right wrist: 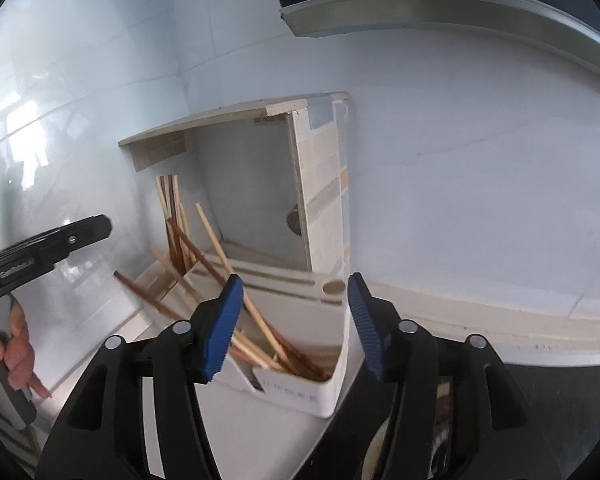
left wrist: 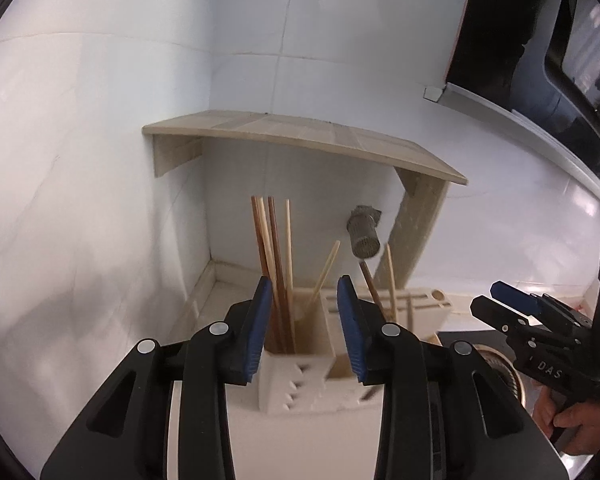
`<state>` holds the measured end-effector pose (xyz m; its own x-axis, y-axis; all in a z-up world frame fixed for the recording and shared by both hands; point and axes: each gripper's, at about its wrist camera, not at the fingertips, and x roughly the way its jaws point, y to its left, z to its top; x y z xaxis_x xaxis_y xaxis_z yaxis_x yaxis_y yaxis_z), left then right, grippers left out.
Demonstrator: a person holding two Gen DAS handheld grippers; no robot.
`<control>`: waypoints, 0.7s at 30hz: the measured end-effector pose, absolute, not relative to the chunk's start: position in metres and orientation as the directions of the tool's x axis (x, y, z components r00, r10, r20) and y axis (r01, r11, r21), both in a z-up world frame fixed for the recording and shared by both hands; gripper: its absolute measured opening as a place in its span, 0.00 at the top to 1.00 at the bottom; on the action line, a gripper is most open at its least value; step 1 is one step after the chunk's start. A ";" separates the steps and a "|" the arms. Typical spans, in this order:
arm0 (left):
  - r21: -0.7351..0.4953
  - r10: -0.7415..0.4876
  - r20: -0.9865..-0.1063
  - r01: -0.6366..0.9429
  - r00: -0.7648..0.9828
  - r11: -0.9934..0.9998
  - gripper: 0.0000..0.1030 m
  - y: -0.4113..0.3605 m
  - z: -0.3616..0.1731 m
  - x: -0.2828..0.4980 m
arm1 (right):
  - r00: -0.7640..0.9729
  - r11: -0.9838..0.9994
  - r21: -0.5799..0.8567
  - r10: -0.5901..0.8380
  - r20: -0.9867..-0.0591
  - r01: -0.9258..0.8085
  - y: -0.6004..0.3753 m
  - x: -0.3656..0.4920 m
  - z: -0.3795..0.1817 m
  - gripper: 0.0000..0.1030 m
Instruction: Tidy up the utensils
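Place: in a tiled corner, under a wooden shelf (left wrist: 300, 136).
Chopsticks (left wrist: 274, 264): upright or leaning in the white holder (left wrist: 296, 384), gathered for tidiness.
Left gripper (left wrist: 305, 328): parted, empty.
Right gripper (right wrist: 296, 326): parted wider, empty, above the holder.

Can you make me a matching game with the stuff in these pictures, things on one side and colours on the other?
Things:
1. chopsticks
2. utensil holder
3. pads on the left gripper
4. shelf

Colours:
A. blue
B. white
C. pale wood board
D. brown and tan sticks

Pairs: 1-D, 2-B, 3-A, 4-C
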<state>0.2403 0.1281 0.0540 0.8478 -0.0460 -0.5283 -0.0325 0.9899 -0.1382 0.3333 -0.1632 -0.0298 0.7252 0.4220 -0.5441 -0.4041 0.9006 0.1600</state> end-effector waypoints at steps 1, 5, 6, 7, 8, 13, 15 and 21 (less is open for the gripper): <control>-0.141 -0.045 -0.533 -0.036 0.845 0.989 0.60 0.127 0.054 0.237 | 0.722 0.901 0.164 0.422 -0.549 -0.402 -0.164 0.331 -0.030 0.43; -0.128 -0.044 -0.556 -0.033 0.830 0.991 0.47 0.119 0.053 0.217 | 0.705 0.899 0.170 0.424 -0.568 -0.403 -0.172 0.314 -0.029 0.41; -0.121 -0.046 -0.558 -0.027 0.828 0.992 0.46 0.116 0.053 0.212 | 0.701 0.897 0.174 0.428 -0.571 -0.406 -0.174 0.310 -0.029 0.40; -0.120 -0.050 -0.561 -0.021 0.826 0.992 0.46 0.115 0.053 0.207 | 0.696 0.895 0.177 0.433 -0.574 -0.410 -0.176 0.305 -0.028 0.38; -0.130 -0.067 -0.566 -0.008 0.822 0.992 0.46 0.112 0.052 0.203 | 0.694 0.893 0.177 0.435 -0.574 -0.414 -0.177 0.302 -0.027 0.36; -0.124 -0.082 -0.574 0.013 0.815 0.992 0.31 0.101 0.051 0.180 | 0.684 0.883 0.184 0.454 -0.571 -0.432 -0.183 0.283 -0.022 0.29; -0.120 -0.080 -0.577 0.013 0.813 0.993 0.26 0.099 0.050 0.172 | 0.682 0.878 0.183 0.461 -0.568 -0.442 -0.186 0.276 -0.020 0.27; -0.110 -0.066 -0.573 0.002 0.817 0.994 0.09 0.093 0.053 0.154 | 0.679 0.869 0.180 0.475 -0.559 -0.460 -0.195 0.258 -0.016 0.17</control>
<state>0.1543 0.0930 0.0527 0.8172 -0.0657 -0.5726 0.0025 0.9939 -0.1105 0.2578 -0.1946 -0.0161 0.6790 0.4754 -0.5595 -0.4604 0.8693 0.1799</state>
